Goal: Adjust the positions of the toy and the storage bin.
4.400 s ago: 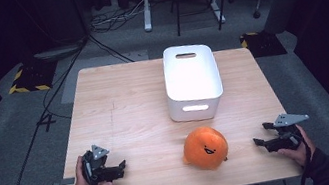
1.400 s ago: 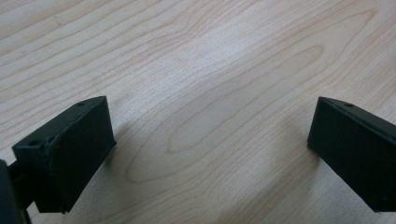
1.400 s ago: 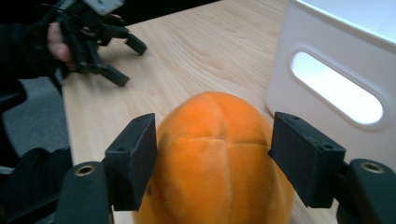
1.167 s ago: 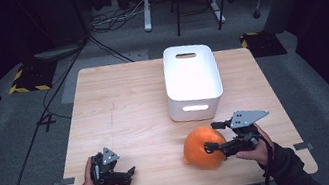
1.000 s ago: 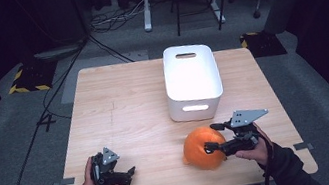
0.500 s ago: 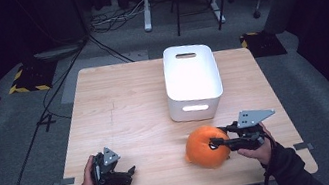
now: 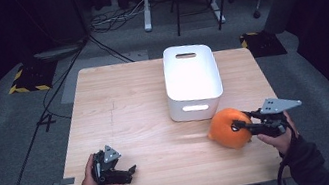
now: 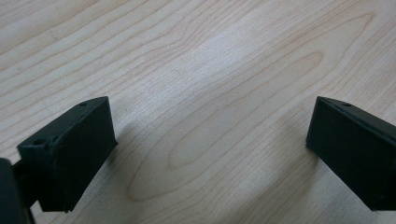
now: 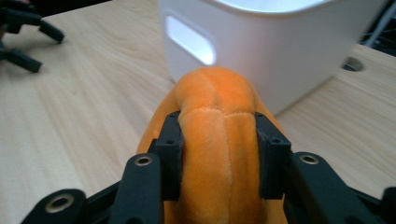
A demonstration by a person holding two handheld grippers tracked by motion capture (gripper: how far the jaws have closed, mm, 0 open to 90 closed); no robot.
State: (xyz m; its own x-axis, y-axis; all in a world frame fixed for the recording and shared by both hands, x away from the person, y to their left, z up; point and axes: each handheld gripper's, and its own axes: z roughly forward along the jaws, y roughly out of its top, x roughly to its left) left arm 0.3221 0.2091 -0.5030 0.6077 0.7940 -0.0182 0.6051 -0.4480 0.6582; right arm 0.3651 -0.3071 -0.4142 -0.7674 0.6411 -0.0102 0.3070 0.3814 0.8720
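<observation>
An orange plush toy (image 7: 223, 129) sits just in front of the white bin (image 7: 191, 75), near the table's right front. My right gripper (image 7: 238, 125) is shut on it from the right. In the right gripper view both black pads squeeze a fold of the orange plush toy (image 9: 215, 88), with my right gripper (image 9: 218, 156) pointing at the white bin (image 9: 280, 51) close behind. My left gripper (image 7: 127, 172) rests at the table's front left, held in a hand. Its jaws stand wide apart over bare wood, so the left gripper (image 8: 210, 149) is open and holds nothing.
The wooden table (image 7: 124, 104) has free surface on its left and middle. The left gripper (image 9: 28, 37) appears far off in the right gripper view. Beyond the table lie grey floor, cables and chair legs in the dark.
The right gripper's jaws closed onto the orange plush toy. It then carried the toy to the right and nearer the bin. The left hand stayed in place.
</observation>
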